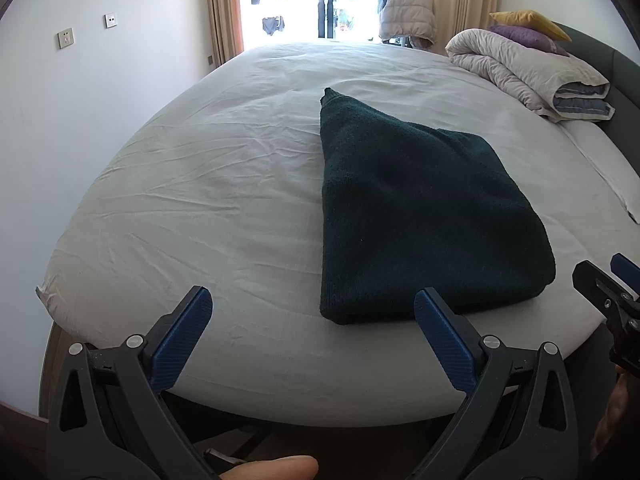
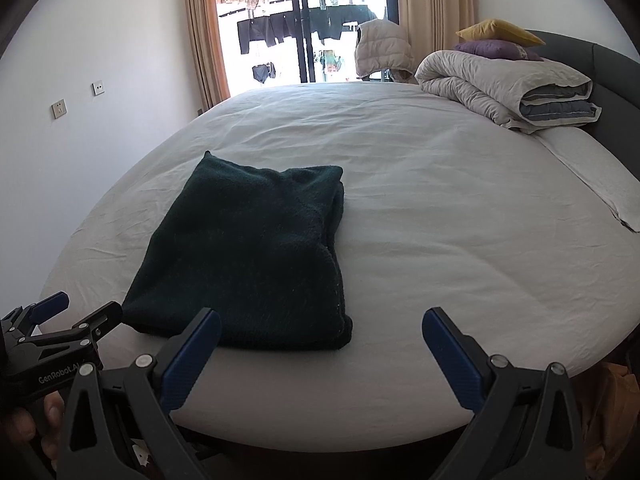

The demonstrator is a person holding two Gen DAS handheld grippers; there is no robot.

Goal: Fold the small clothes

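Folded dark green sweater lies on the bed sheet just ahead of left gripper and right gripper, both spread wide, holding nothing.

My dark green knitted garment lies folded into a compact, thick bundle near the front edge of the bed, flat on the sheet, one narrow end pointing away from me.

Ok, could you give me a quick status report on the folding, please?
Left gripper and right gripper open, empty. Dark green garment folded on the bed. Nothing in the way.
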